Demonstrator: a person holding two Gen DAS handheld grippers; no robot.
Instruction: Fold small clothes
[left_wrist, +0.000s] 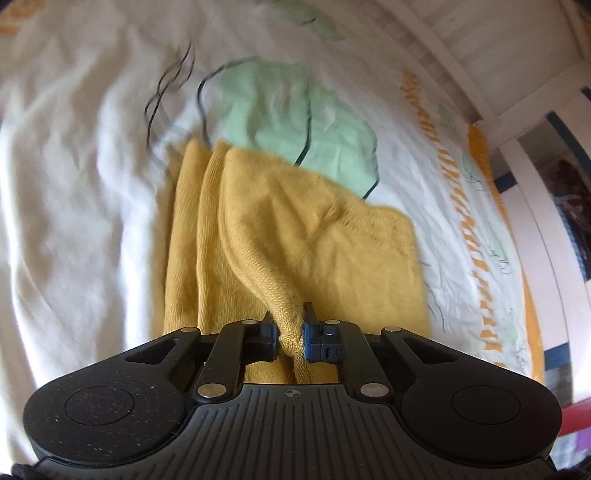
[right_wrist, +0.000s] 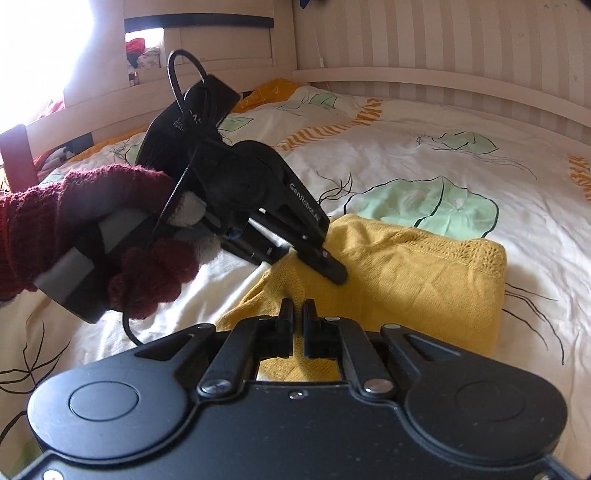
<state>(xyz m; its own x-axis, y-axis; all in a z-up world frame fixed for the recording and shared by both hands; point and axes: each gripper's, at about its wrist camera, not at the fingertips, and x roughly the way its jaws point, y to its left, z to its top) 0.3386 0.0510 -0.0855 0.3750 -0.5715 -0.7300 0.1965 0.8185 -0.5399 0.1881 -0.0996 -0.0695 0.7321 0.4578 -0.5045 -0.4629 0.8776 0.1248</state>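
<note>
A small mustard-yellow knit garment lies partly folded on the bed. My left gripper is shut on a bunched edge of it, lifted slightly. In the right wrist view the garment lies in the middle, and the left gripper, held by a hand in a dark red glove, pinches its near-left edge. My right gripper hovers just in front of the garment's near edge with its jaws nearly together and nothing between them.
The bed cover is white with green leaf prints and orange stripes. A white slatted bed frame runs along the far right in the left wrist view; a striped wall and headboard stand behind in the right wrist view.
</note>
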